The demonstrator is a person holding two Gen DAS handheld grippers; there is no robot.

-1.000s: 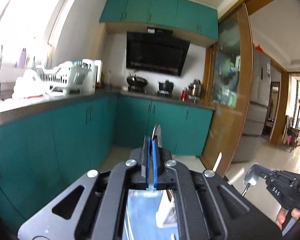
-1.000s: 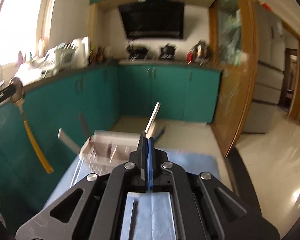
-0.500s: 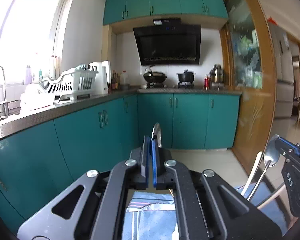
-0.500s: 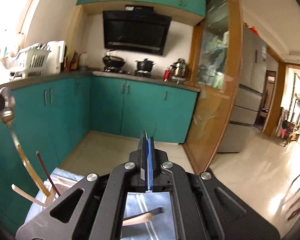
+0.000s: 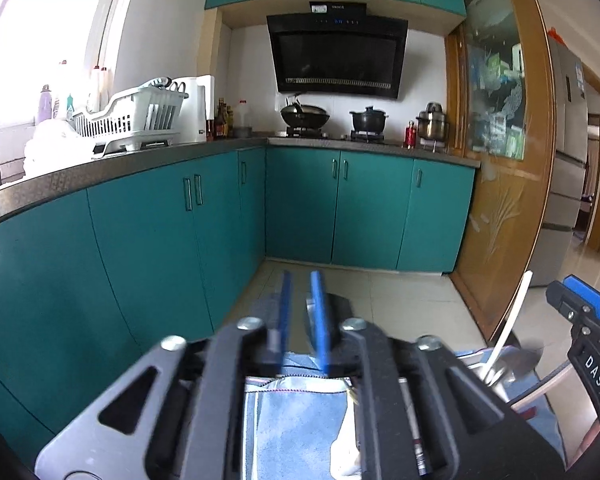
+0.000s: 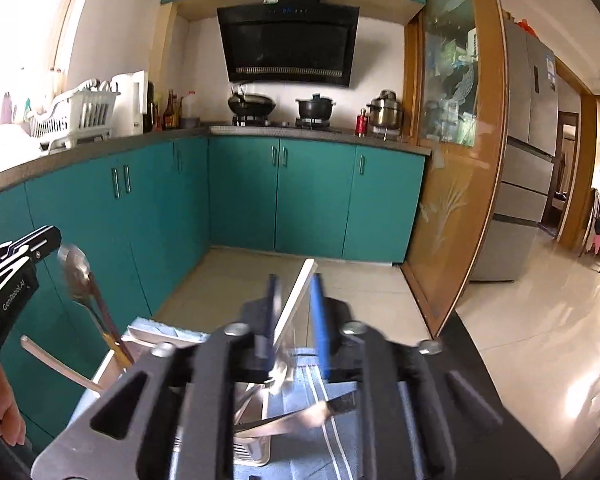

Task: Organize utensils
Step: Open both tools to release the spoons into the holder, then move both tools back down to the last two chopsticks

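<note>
My left gripper (image 5: 302, 316) is open, its blue fingers (image 5: 319, 312) parted over a blue cloth (image 5: 296, 420); a metal spoon bowl (image 5: 311, 316) shows beside the right finger. In the right wrist view that spoon (image 6: 76, 276) stands upright by the left gripper (image 6: 8, 276) in a white holder (image 6: 148, 338). My right gripper (image 6: 296, 316) is open; a pale stick-like utensil (image 6: 296, 304) leans between its parted fingers, down into a metal caddy (image 6: 252, 432) with several utensils. The right gripper also shows in the left wrist view (image 5: 584, 320).
Teal cabinets (image 6: 312, 196) run along the left and far walls under a countertop with a white dish rack (image 5: 136, 120), pots (image 6: 314, 108) and bottles. A wooden sliding door (image 6: 456, 160) stands at right. A striped blue cloth (image 6: 340, 420) lies under the caddy.
Both grippers have opened; half a second ago both were shut on utensils. The spoon and the pale stick now stand in their holders. Both cameras dropped lower.
</note>
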